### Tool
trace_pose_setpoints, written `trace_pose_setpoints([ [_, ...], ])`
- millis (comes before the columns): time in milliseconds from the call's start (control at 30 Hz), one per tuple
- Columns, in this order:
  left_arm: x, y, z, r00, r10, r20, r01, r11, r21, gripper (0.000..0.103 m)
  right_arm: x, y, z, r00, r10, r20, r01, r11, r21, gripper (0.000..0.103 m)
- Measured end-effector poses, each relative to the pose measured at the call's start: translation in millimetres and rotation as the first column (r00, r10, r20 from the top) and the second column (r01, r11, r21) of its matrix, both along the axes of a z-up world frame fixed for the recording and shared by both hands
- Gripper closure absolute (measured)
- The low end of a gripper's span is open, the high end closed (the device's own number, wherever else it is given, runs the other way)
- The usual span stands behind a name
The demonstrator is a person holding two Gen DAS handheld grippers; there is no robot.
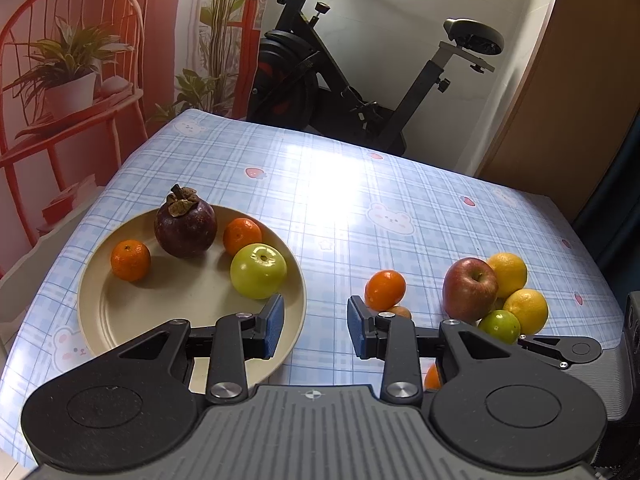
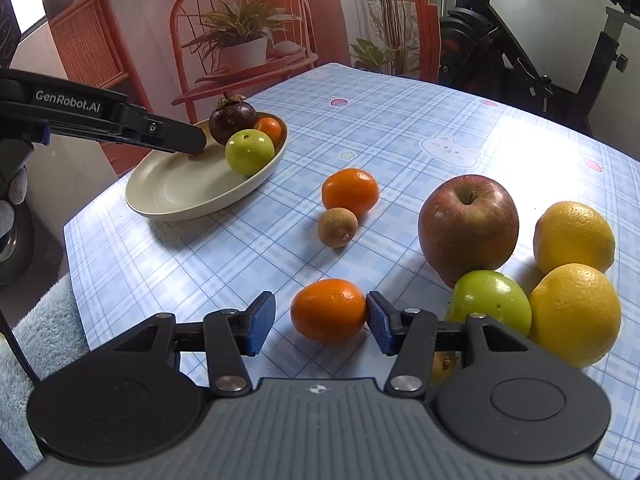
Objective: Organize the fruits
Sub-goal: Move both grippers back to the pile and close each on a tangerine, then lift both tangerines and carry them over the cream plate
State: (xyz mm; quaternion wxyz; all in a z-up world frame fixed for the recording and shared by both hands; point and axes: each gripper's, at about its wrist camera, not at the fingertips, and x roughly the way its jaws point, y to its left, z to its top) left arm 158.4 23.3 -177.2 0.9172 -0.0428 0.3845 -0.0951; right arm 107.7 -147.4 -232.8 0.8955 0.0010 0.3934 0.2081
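Right gripper: jaws parted, gripping nothing; right pad touches the near tangerine, left pad stands clear.
Left gripper: parted, empty, over the plate's right rim.
Red apple: far right of the tangerine.

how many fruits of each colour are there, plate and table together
orange fruit: 4
green apples: 2
yellow fruit: 2
red apple: 1
purple fruit: 1
brown fruit: 2, one half hidden
total: 12
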Motion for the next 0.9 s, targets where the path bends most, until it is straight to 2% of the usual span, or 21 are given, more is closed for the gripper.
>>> trace_pose_setpoints([
  [33, 0, 0, 0, 1.000, -0.002, -0.001, 0.002, 1.000, 0.000, 0.066, 0, 0, 0, 1.000, -0.001, 0.003, 0.001, 1.000, 0.000, 0.058],
  [67, 1, 0, 0, 1.000, -0.003, -0.002, 0.003, 1.000, 0.000, 0.066, -1, 0, -1, 1.000, 0.000, 0.005, 0.000, 1.000, 0.000, 0.059],
  [433, 9, -8, -7, 0.999, -0.031, -0.020, 0.031, 1.000, 0.004, 0.066, -14, -3, 3, 0.997, 0.005, 0.082, -0.004, 1.000, -0.006, 0.059],
  [533, 13, -14, -9, 0.999, -0.049, -0.017, 0.049, 0.999, -0.001, 0.066, -17, -13, 7, 0.995, -0.038, 0.095, 0.034, 0.999, 0.039, 0.059],
  [633, 14, -23, -10, 0.994, -0.105, 0.033, 0.105, 0.994, -0.008, 0.066, -21, -24, 14, 0.990, -0.078, 0.115, 0.070, 0.995, 0.076, 0.059],
  [800, 30, -39, -20, 0.991, -0.133, 0.002, 0.133, 0.991, 0.017, 0.066, -26, -44, 26, 0.978, -0.147, 0.147, 0.131, 0.985, 0.114, 0.059],
  [900, 45, -47, -26, 0.993, -0.121, -0.015, 0.121, 0.993, -0.012, 0.066, -28, -54, 31, 0.971, -0.176, 0.162, 0.157, 0.980, 0.124, 0.059],
])
